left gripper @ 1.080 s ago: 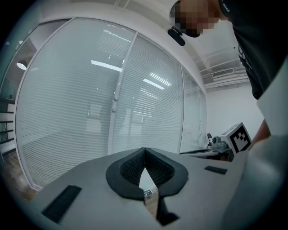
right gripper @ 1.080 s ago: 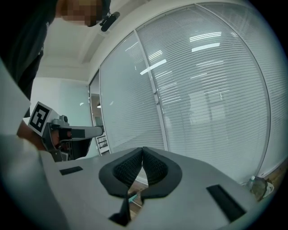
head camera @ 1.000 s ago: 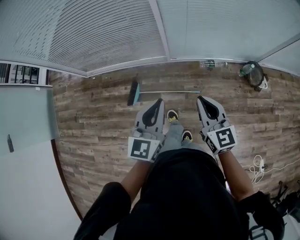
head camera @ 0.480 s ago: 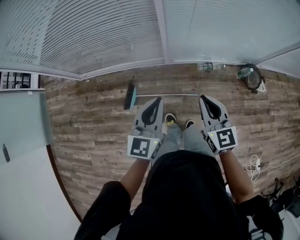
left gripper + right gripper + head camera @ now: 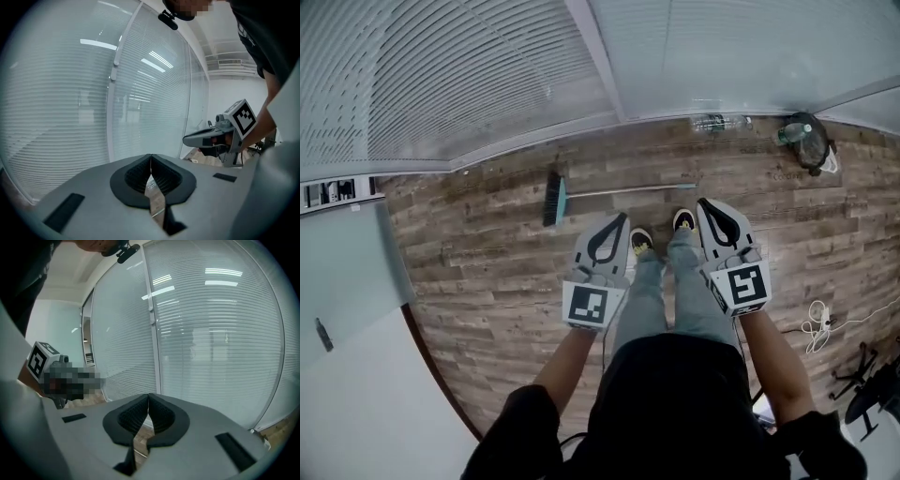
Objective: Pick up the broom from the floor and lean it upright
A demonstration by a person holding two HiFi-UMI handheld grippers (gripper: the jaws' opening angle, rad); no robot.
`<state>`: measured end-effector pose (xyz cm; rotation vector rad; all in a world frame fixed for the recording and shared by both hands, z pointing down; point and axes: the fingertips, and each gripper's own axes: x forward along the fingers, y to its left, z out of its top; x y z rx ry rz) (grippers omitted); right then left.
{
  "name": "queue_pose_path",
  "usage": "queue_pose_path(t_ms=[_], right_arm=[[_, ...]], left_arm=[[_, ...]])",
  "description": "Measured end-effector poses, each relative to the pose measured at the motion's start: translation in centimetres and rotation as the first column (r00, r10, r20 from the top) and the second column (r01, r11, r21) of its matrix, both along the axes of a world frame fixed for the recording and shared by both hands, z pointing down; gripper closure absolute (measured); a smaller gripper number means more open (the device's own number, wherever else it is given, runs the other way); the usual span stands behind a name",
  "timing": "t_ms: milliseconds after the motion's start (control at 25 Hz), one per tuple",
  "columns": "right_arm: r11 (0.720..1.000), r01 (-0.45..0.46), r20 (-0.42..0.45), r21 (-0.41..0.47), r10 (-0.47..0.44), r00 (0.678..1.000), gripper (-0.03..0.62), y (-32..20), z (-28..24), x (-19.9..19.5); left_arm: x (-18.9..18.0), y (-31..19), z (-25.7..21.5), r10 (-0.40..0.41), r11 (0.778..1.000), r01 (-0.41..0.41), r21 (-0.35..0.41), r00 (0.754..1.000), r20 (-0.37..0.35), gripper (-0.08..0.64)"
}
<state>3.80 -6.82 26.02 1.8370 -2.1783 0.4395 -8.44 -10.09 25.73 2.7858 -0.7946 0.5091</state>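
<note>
The broom (image 5: 609, 191) lies flat on the wooden floor along the glass wall, its dark-bristled teal head (image 5: 555, 196) at the left and its thin handle running right. My left gripper (image 5: 619, 219) hovers just this side of the handle, shut and empty. My right gripper (image 5: 704, 202) hangs near the handle's right end, also shut with nothing in it. In the left gripper view the jaws (image 5: 151, 159) meet at their tips, and a sliver of floor and handle (image 5: 157, 205) shows through the gap below. The right gripper view shows its jaws (image 5: 148, 399) closed too.
A glass wall with blinds (image 5: 487, 84) runs along the far side. A plastic bottle (image 5: 717, 122) and a dark round bin (image 5: 806, 142) sit by the wall at right. A white cable (image 5: 820, 323) lies on the floor at right. The person's shoes (image 5: 642, 241) stand between the grippers.
The person has stepped closer to the broom and both grippers have sunk and moved toward it. Both stay shut.
</note>
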Motion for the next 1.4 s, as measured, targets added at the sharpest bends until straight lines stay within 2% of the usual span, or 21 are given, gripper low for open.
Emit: queue_pose_path(t_ms=[200, 360, 640, 800, 960, 1160, 1280, 1400], right_arm=[[0.998, 0.022, 0.010, -0.056, -0.021, 1.000, 0.574, -1.8, 5.8, 1.1], [0.993, 0.019, 0.045, -0.118, -0.014, 0.999, 0.575, -2.7, 12.9, 2.3], [0.975, -0.023, 0.127, -0.223, 0.052, 0.991, 0.574, -3.5, 25.9, 3.5], [0.961, -0.060, 0.157, -0.271, 0.106, 0.982, 0.574, -4.4, 32.7, 4.2], [0.938, -0.109, 0.175, -0.330, 0.174, 0.969, 0.574, -4.8, 38.2, 5.1], [0.901, -0.189, 0.194, -0.390, 0.281, 0.940, 0.572, -4.9, 45.2, 6.1], [0.872, -0.250, 0.212, -0.422, 0.363, 0.907, 0.572, -4.6, 50.3, 6.5], [0.823, -0.314, 0.237, -0.474, 0.462, 0.854, 0.572, -4.0, 55.7, 6.7]], left_arm=[[3.2, -0.8, 6.8, 0.082, 0.996, -0.080, -0.036, 0.994, 0.076, 0.538], [5.8, -1.6, 13.9, 0.155, 0.986, -0.145, -0.078, 0.978, 0.140, 0.537], [8.7, -2.3, 24.9, 0.231, 0.972, -0.214, -0.102, 0.951, 0.205, 0.537], [9.4, -2.2, 32.4, 0.278, 0.956, -0.239, -0.172, 0.925, 0.260, 0.528], [9.8, -2.3, 37.9, 0.313, 0.942, -0.254, -0.220, 0.901, 0.301, 0.464], [9.6, -2.8, 44.6, 0.340, 0.933, -0.267, -0.242, 0.876, 0.343, 0.435], [9.2, -2.6, 49.9, 0.358, 0.929, -0.285, -0.237, 0.853, 0.380, 0.409], [8.9, -2.1, 55.6, 0.382, 0.918, -0.294, -0.266, 0.835, 0.396, 0.396]])
